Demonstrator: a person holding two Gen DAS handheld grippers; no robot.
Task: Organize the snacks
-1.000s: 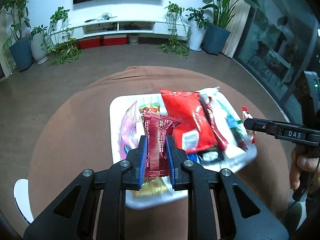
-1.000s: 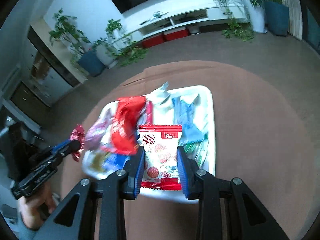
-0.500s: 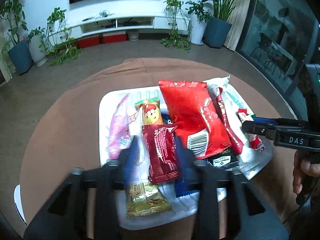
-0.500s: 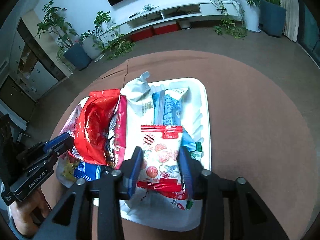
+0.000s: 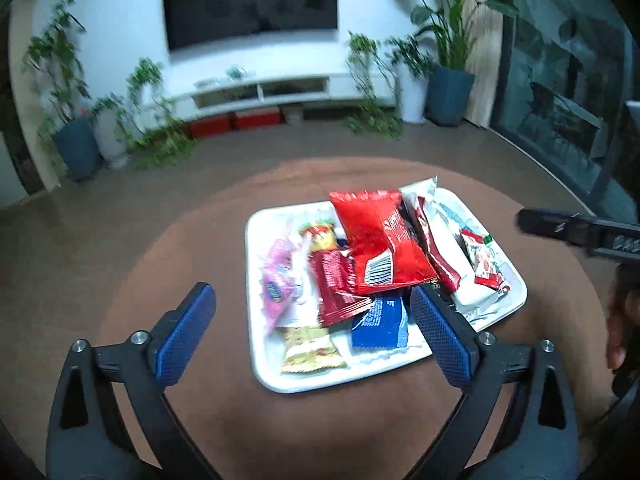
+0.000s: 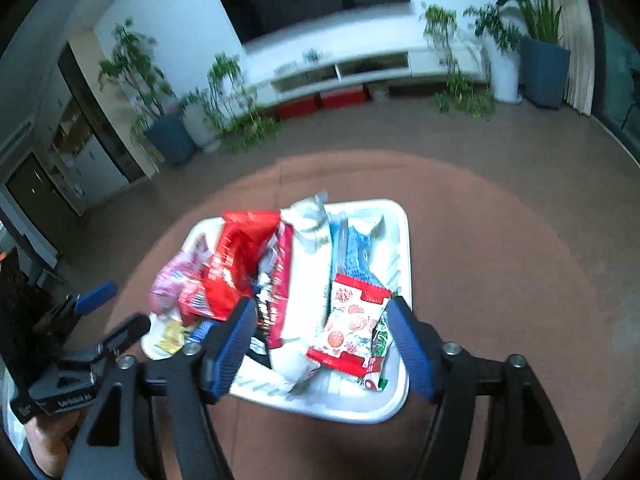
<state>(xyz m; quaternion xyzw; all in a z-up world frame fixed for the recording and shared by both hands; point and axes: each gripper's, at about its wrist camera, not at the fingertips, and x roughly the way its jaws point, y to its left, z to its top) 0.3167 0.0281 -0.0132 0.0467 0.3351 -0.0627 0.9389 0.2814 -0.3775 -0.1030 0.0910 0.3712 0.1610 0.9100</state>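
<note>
Your snack packets, red, pink, blue, gold, lie heaped in the white tray, just beyond your spread fingertips.

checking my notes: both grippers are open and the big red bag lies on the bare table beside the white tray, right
Not quite. The left gripper and right gripper are opening with nothing pressed between their pads, but the big red bag lies in the white tray on top of other snacks, not on the table. The left wrist view shows it.

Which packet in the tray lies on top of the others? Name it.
The large bright red bag with the white barcode patch. It lies across the middle of the white tray, over the dark red ridged packet and blue packet.
</note>
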